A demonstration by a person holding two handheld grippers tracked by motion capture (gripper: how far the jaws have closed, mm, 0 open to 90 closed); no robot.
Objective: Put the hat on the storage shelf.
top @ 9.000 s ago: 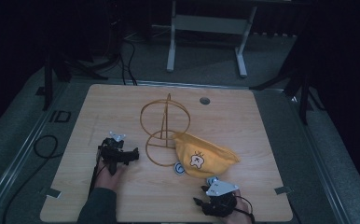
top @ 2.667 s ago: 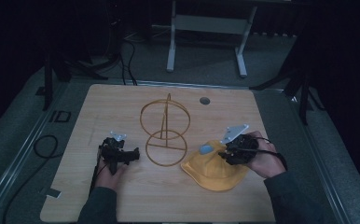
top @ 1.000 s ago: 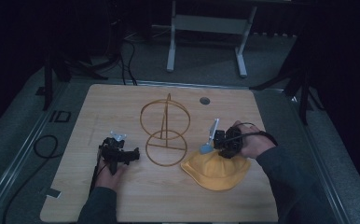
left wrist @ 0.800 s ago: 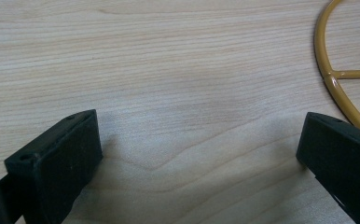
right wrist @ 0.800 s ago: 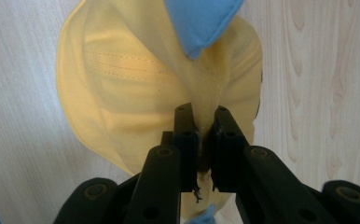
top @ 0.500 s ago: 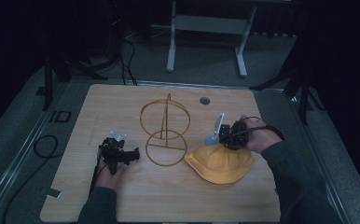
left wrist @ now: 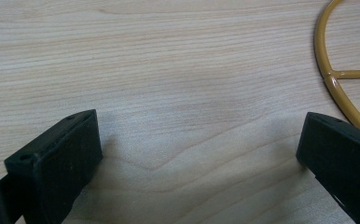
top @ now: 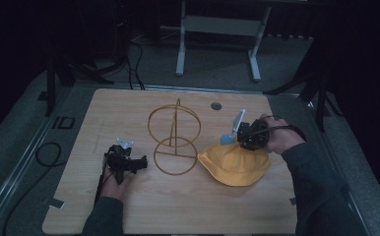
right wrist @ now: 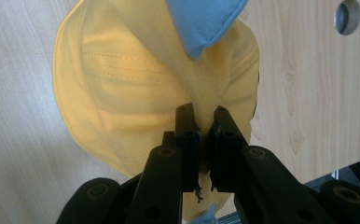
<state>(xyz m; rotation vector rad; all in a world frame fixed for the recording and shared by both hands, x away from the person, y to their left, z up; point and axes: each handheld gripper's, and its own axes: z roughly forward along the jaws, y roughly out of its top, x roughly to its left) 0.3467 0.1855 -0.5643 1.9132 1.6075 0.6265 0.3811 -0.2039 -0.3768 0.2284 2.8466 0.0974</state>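
A: Right tool [right wrist: 201, 135]? 
B: Pinching the yellow hat's [top: 235, 164] fabric, hat at the table's [top: 129, 105] right side. Left tool [left wrist: 201, 154] spread, idle.

A: Progress? 
B: Hat gripped; likely still to go onto the wire stand [top: 174, 137].

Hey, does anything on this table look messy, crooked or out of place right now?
Only the yellow hat stands out: it lies crumpled at the table's right side, with a fold of its fabric pinched in the right gripper. The wire stand stands upright, and nothing looks spilled or broken.
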